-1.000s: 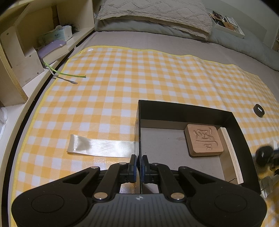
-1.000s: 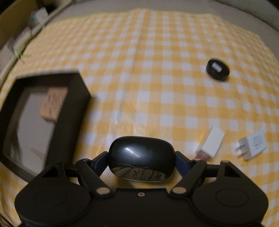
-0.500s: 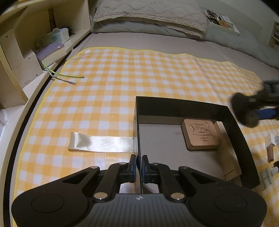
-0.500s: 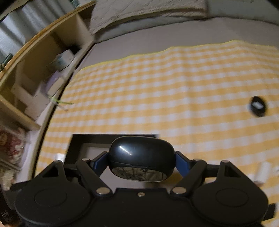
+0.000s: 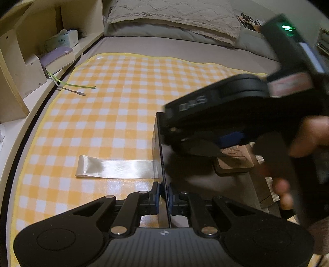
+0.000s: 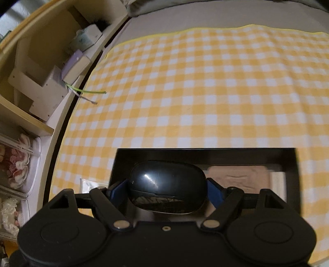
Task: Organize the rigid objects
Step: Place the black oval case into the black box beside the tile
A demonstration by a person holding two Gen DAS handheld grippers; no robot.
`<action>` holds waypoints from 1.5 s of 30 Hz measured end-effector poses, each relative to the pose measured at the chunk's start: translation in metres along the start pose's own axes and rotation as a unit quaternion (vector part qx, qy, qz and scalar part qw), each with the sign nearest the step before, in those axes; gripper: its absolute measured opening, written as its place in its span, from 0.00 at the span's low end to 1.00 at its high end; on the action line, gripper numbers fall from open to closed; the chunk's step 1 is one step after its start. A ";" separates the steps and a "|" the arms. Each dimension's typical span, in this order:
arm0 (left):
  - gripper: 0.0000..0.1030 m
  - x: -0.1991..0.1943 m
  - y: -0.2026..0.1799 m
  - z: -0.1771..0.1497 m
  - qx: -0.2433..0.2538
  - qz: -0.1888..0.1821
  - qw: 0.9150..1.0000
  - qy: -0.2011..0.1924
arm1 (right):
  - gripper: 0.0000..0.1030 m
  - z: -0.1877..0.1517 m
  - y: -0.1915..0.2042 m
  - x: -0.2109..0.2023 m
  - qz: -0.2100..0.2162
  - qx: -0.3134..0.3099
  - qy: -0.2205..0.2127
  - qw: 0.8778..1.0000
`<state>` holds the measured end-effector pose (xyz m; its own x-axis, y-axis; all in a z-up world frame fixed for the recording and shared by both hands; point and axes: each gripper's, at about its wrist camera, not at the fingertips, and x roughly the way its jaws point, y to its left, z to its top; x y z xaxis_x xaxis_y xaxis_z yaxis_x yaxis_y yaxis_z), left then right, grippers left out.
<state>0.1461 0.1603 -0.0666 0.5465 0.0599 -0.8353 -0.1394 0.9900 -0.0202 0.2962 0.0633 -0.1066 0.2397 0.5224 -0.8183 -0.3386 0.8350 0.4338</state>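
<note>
A black open box (image 5: 159, 131) lies on a yellow checked cloth (image 5: 115, 115). My left gripper (image 5: 163, 198) is shut on the box's left wall near its front corner. My right gripper (image 6: 167, 190) is shut on a glossy black oval case (image 6: 167, 184) and holds it over the box (image 6: 205, 154); it shows large and blurred in the left wrist view (image 5: 226, 115). Inside the box lie a carved wooden block (image 5: 234, 162), also in the right wrist view (image 6: 240, 177), and a pale plywood piece (image 5: 269, 184) against the right wall.
A clear tape strip (image 5: 115, 167) lies on the cloth left of the box. A green strand (image 5: 76, 85) lies at the cloth's left edge. Wooden shelves (image 5: 26, 61) with boxes stand at the left. A pillow (image 5: 174, 18) lies at the back.
My right gripper, with the black case, has moved left from over the cloth to above the box and now fills the right of the left wrist view. The left gripper has stayed on the box wall.
</note>
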 end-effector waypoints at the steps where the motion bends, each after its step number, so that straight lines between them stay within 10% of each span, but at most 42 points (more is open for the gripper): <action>1: 0.11 0.000 0.001 0.000 0.000 -0.002 1.000 0.000 | 0.79 0.000 0.003 0.005 -0.002 -0.002 0.002 1.000; 45: 0.10 0.000 0.002 0.001 -0.035 0.001 0.999 0.003 | 1.00 -0.038 -0.023 -0.126 -0.019 -0.092 -0.080 0.992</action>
<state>0.1465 0.1624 -0.0662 0.5408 0.0610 -0.8389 -0.1981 0.9785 -0.0566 0.2389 -0.0285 -0.0276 0.3914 0.5235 -0.7568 -0.4832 0.8168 0.3152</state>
